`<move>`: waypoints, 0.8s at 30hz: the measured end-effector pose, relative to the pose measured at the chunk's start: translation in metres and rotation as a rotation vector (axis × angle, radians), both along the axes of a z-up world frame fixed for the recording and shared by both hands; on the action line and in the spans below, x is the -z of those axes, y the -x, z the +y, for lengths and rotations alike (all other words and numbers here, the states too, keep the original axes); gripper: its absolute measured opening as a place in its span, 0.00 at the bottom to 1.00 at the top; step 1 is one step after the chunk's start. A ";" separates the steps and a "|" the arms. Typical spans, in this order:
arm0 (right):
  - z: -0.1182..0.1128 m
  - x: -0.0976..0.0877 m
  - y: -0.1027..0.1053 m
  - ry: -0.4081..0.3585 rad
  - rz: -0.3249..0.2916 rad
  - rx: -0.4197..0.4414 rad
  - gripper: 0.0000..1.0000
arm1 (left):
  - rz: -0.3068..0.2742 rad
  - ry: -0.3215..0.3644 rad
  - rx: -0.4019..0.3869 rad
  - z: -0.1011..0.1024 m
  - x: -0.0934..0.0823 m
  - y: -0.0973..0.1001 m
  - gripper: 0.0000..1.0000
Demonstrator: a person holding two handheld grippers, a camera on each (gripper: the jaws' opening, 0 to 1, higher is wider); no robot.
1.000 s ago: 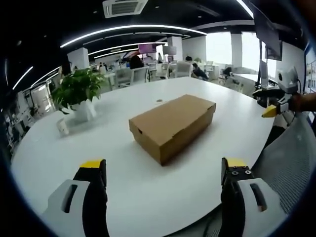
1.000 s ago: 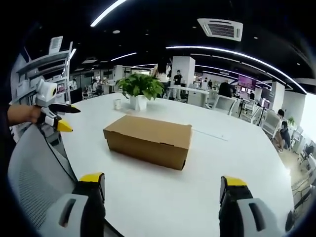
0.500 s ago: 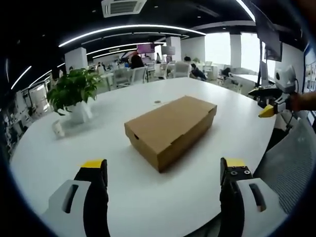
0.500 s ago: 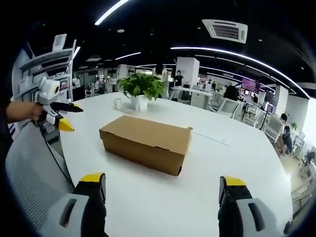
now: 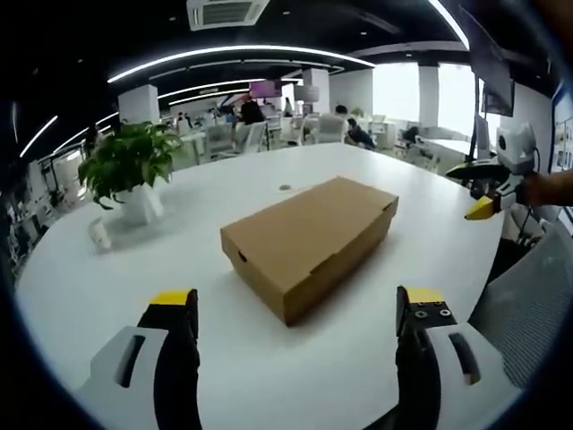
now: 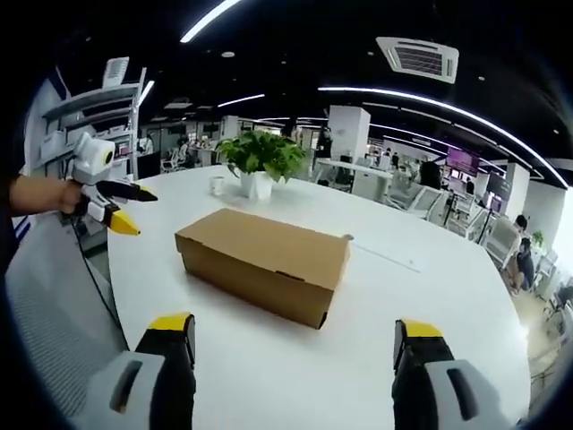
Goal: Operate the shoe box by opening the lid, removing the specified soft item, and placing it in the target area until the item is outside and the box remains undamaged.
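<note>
Shoe box [image 5: 309, 240] sits lid-closed mid-worktop [image 5: 179, 269], potted plant [image 5: 130, 170] toward the far edge. Both left tongs [image 5: 295, 309] and right tongs [image 6: 291, 327] are spread wide, nothing pinched, hovering over the near edge.

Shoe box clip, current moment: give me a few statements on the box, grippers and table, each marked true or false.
1. The shoe box has its lid shut. True.
2. The left gripper grips the box. False: its jaws stand open, short of the box.
3. A potted plant stands on the white table. True.
4. The right gripper holds a soft item. False: its jaws are open and empty.
</note>
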State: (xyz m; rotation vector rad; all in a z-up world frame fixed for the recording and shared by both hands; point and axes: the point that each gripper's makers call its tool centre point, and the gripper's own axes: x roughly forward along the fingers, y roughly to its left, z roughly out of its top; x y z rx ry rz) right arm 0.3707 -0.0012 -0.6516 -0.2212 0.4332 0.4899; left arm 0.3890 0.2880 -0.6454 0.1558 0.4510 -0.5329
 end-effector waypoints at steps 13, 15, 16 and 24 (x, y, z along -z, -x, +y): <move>-0.002 0.011 -0.017 0.016 0.010 -0.025 0.91 | 0.010 0.000 0.021 -0.016 0.009 -0.009 0.88; -0.002 0.014 -0.019 0.026 0.014 -0.036 0.91 | 0.012 0.001 0.025 -0.018 0.010 -0.010 0.88; -0.001 0.014 -0.020 0.030 0.014 -0.041 0.91 | 0.013 0.000 0.027 -0.019 0.011 -0.011 0.87; 0.002 0.020 -0.028 0.043 0.027 -0.066 0.91 | 0.021 -0.005 0.035 -0.023 0.016 -0.017 0.86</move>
